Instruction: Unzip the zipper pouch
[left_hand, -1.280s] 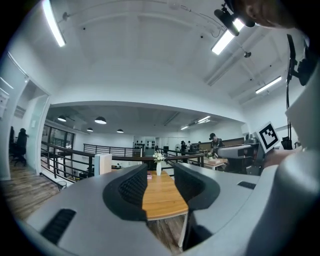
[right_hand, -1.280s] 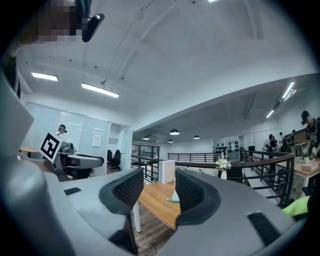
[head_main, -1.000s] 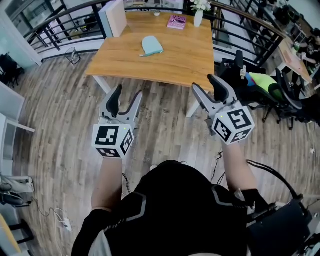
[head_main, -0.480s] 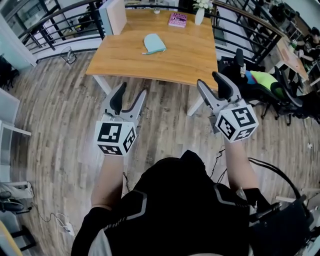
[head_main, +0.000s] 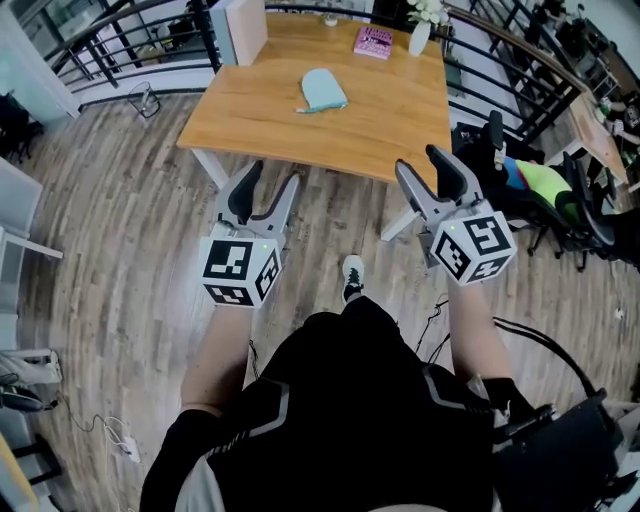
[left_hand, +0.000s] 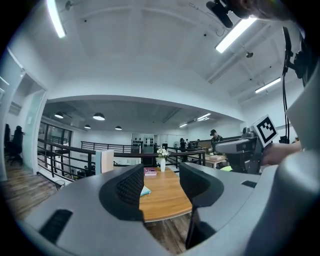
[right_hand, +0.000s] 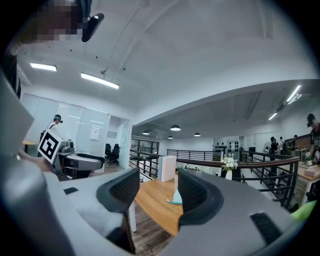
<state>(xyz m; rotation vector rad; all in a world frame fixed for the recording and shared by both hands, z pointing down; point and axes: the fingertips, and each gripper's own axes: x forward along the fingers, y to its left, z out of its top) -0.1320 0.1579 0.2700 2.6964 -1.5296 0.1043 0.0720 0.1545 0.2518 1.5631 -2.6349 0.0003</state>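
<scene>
The light teal, soft fabric zipper pouch (head_main: 323, 90) lies flat near the middle of the pale wooden surface (head_main: 250, 135), well apart from both grippers, which are held over the plank floor short of the surface's near edge. From the fingers the pouch lies straight ahead and between the two hands.

In the head view it sits closer to the line of the left gripper (head_main: 267, 190) than to the right gripper (head_main: 424, 170), so the left hand is judged the nearer one.

The left gripper's fingers stand spread with nothing between them, and they have just been closing a little. The right gripper's fingers are also spread and empty.

The pouch's long axis appears to run away from the person, tilted slightly toward the right. Its rounded end points to the far side, and a thin tab, probably the zipper pull, sticks out at its near-left corner. It is too small to tell along which edge the zipper runs.
</scene>
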